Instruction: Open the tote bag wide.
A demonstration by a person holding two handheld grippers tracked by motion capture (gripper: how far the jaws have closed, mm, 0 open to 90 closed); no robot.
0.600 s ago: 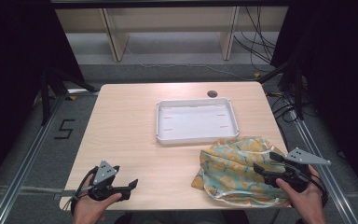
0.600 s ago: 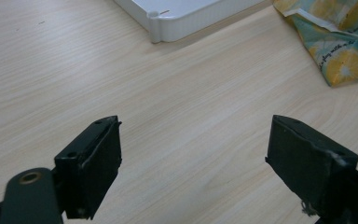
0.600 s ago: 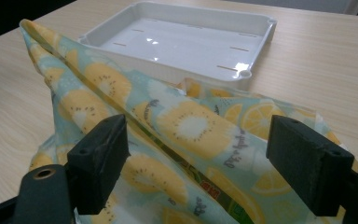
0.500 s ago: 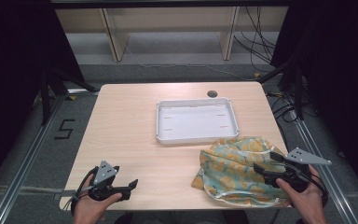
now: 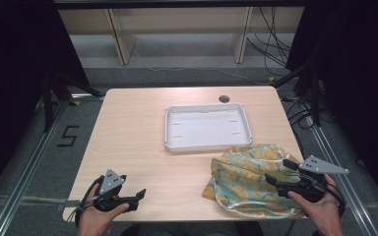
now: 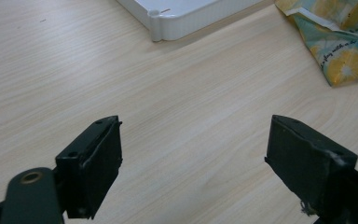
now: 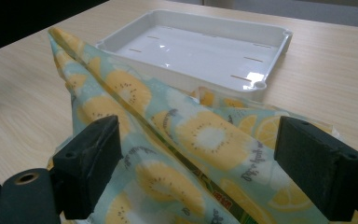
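wooden table (image 5: pixel 142 142) with a white plastic tray (image 5: pixel 207 127) toward the far edge, right of centre, empty. a crumpled cloth with a lemon-slice print on pale blue (image 5: pixel 248 177) lies at the near right corner, its far edge just beside the tray's near right corner, looks like touching it but hard to tell.

right gripper (image 5: pixel 275 173) hovers over the cloth's right part, jaws wide apart, nothing pinched. in the right gripper view a raised fold of the cloth (image 7: pixel 168 140) runs between the two pads, pads not pressing on it. left gripper (image 5: pixel 139 195) sits low at the near left corner, well apart from the cloth, jaws also spread with bare table between them (image 6: pixel 191 140); cloth corner (image 6: pixel 340 42) and tray corner (image 6: pixel 168 23) show farther off in its view.

step in hand, judged: right gripper about to take the cloth, likely to lift it toward the tray. to do it well: go down onto the raised ridge, not the flat layers, close fully on the ridge so both pads catch fabric. pinching too shallow could let it slip; too deep scrapes the table. left gripper should come across to take the left edge or corner so the cloth can be spread or carried without dragging. watch the tray rim, cloth may snag on it or shove the tray.
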